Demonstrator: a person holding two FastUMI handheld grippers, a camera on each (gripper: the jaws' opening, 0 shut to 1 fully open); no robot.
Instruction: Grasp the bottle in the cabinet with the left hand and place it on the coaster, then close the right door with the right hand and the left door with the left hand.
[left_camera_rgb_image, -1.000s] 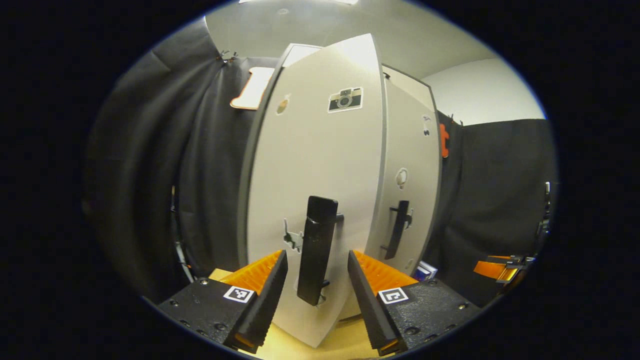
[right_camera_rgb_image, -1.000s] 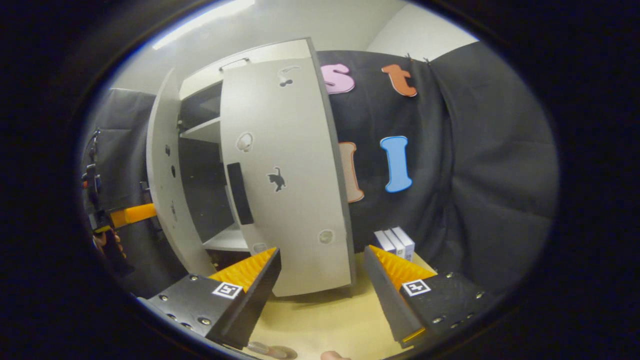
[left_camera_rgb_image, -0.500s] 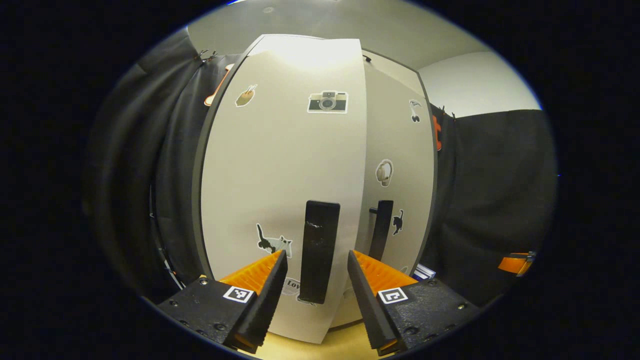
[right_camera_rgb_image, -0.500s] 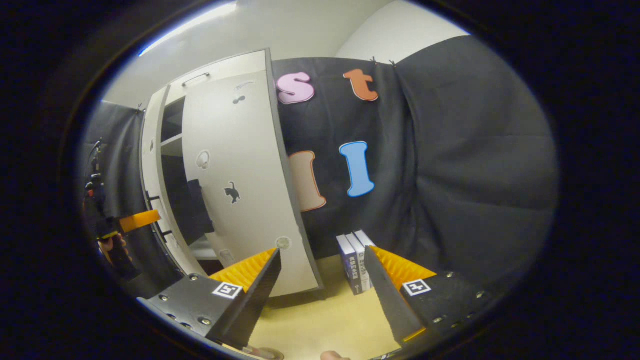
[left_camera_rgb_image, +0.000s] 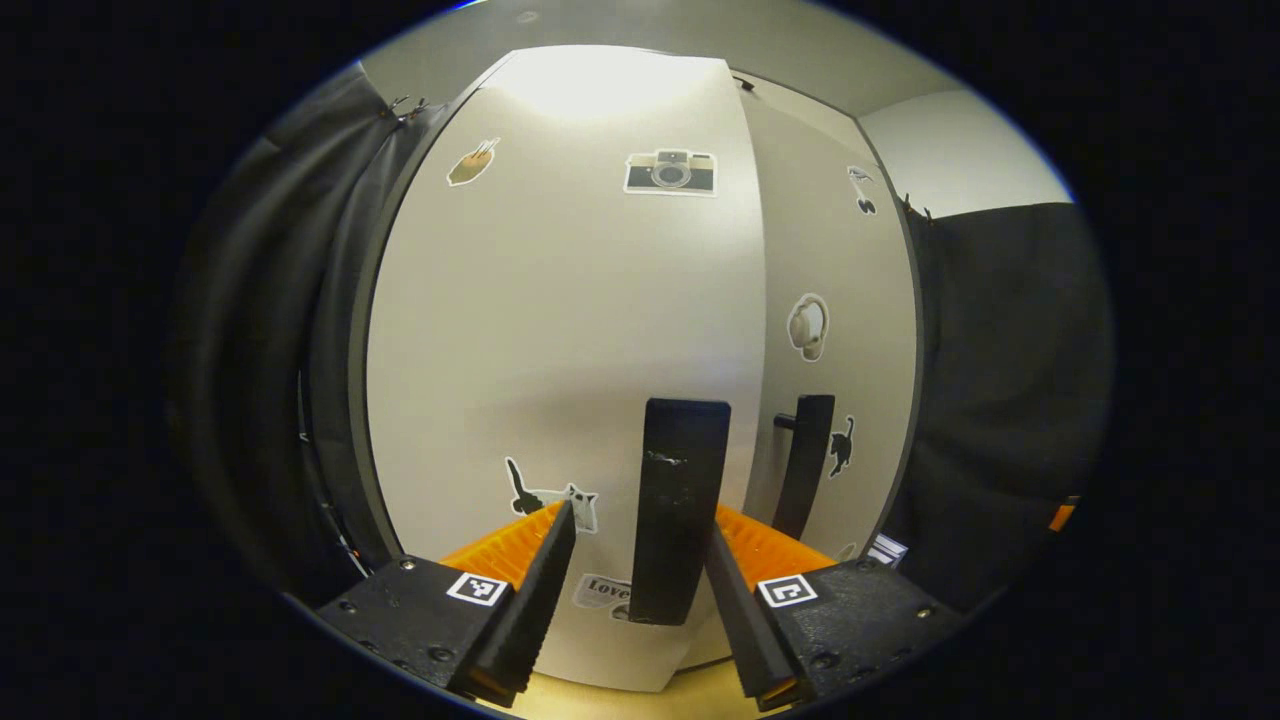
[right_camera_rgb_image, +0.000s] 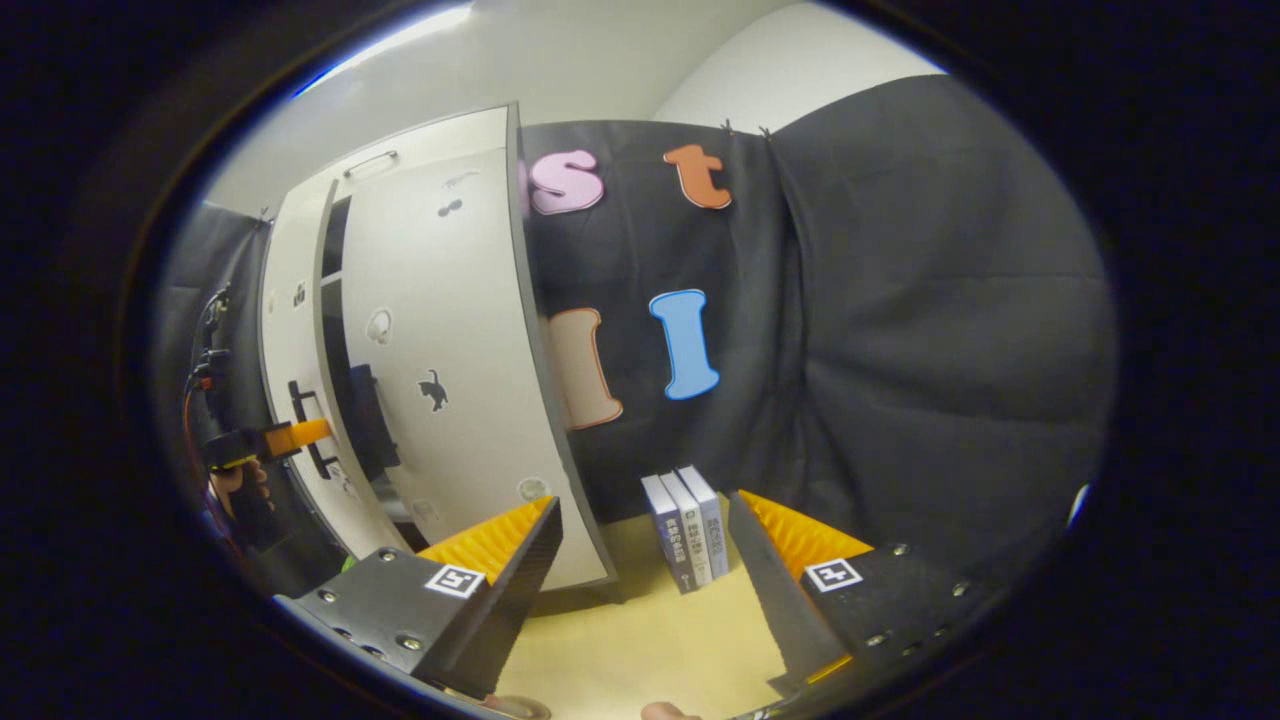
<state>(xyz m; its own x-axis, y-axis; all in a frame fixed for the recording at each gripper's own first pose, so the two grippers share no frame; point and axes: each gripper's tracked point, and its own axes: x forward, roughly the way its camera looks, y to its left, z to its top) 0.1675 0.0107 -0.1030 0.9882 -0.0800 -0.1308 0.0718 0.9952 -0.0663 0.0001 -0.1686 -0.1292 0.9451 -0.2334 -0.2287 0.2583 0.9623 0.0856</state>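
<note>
Both doors of the cabinet look nearly closed. My left gripper gapes around the left door's handle, not clamping. My right gripper hangs open and empty; beside the cabinet I see books.

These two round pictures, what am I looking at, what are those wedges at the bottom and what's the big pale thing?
A person holds a handheld gripper in each hand; a camera rides on each. The wedges are each gripper's own jaws. In the left gripper view, the left gripper stands open around the black handle of the cabinet's left door. In the right gripper view, the right gripper is open, holding nothing, above a wooden table with three books beside the cabinet.
</note>
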